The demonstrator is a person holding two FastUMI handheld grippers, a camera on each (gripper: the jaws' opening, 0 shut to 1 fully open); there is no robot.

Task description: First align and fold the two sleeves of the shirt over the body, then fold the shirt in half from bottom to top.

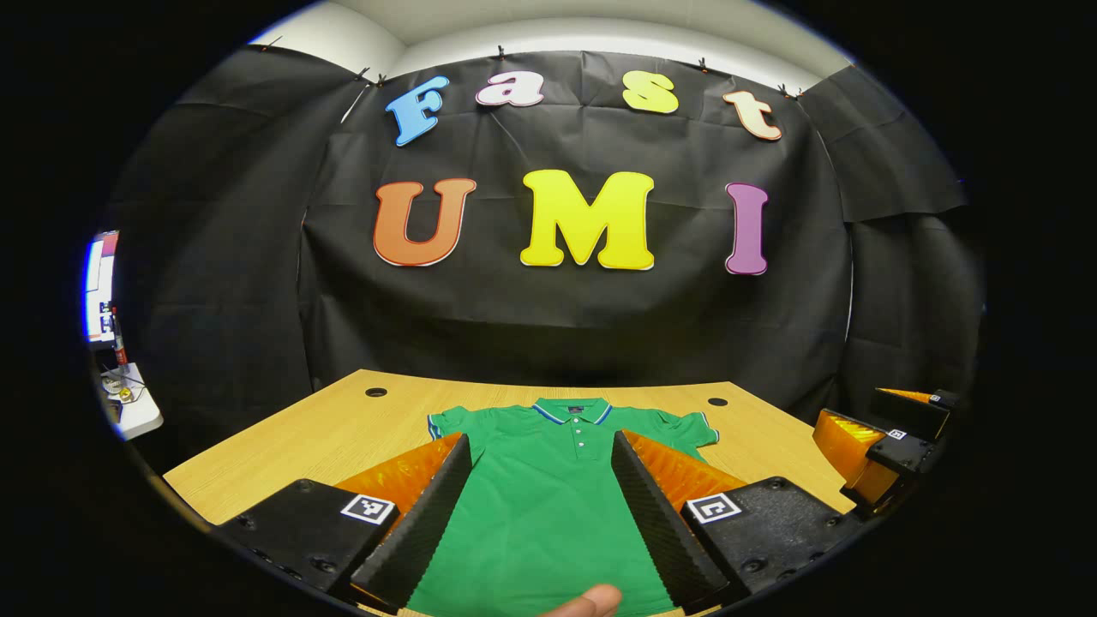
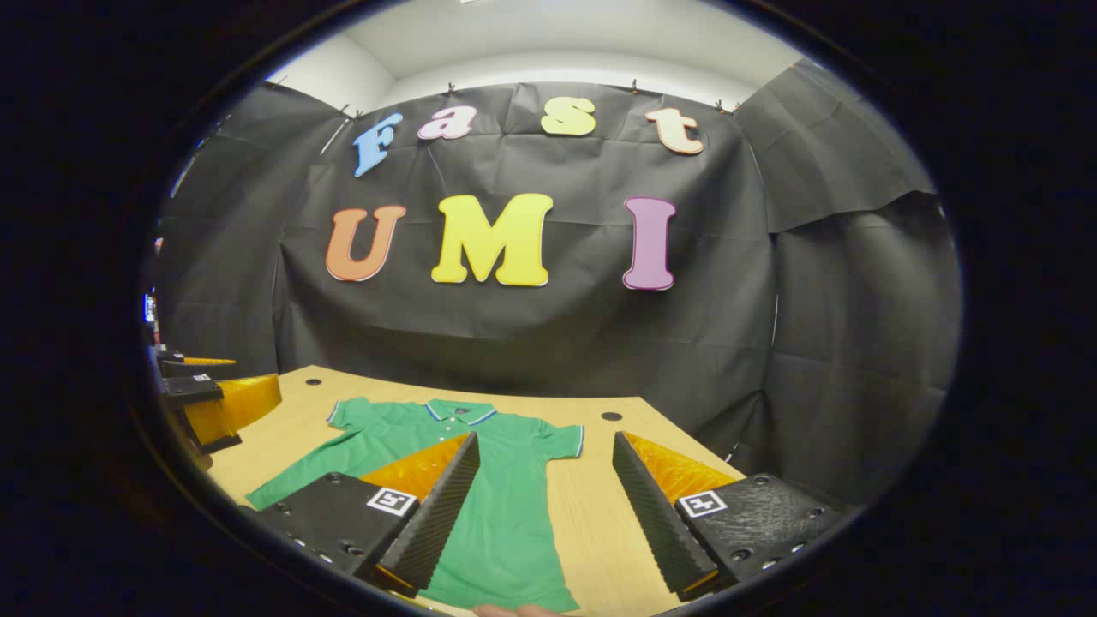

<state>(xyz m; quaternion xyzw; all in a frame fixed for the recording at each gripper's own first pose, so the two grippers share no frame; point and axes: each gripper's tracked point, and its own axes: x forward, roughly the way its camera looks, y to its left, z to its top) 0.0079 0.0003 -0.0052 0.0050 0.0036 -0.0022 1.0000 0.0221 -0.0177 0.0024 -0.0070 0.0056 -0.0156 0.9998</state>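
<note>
Left gripper view, left to right. A white shelf edge with small clutter (image 1: 128,398) sits beyond the booth cloth at far left. The wooden table (image 1: 343,420) spans the lower frame, with a dark round hole (image 1: 375,392) near its back left corner and another (image 1: 717,401) near the back right. The green polo shirt (image 1: 548,497) lies flat, face up, collar toward the back wall, both short sleeves spread out to the sides and unfolded. The left gripper (image 1: 542,506) hangs above the shirt's body with jaws wide apart, holding nothing; the shirt's placket shows between its fingers. A fingertip (image 1: 587,602) shows at the bottom edge, over the shirt's lower part. The right gripper (image 1: 891,446) is at the far right, beside the table's right edge; I cannot tell its opening from here.

Right gripper view, left to right. The left gripper (image 2: 201,394) shows at the far left edge, over the table's left side. The green polo shirt (image 2: 506,506) lies left of centre on the wooden table (image 2: 600,514). The right gripper (image 2: 544,506) is spread wide and empty: its left finger over the shirt's body, its right finger over bare wood beside the shirt's sleeve edge.
</note>
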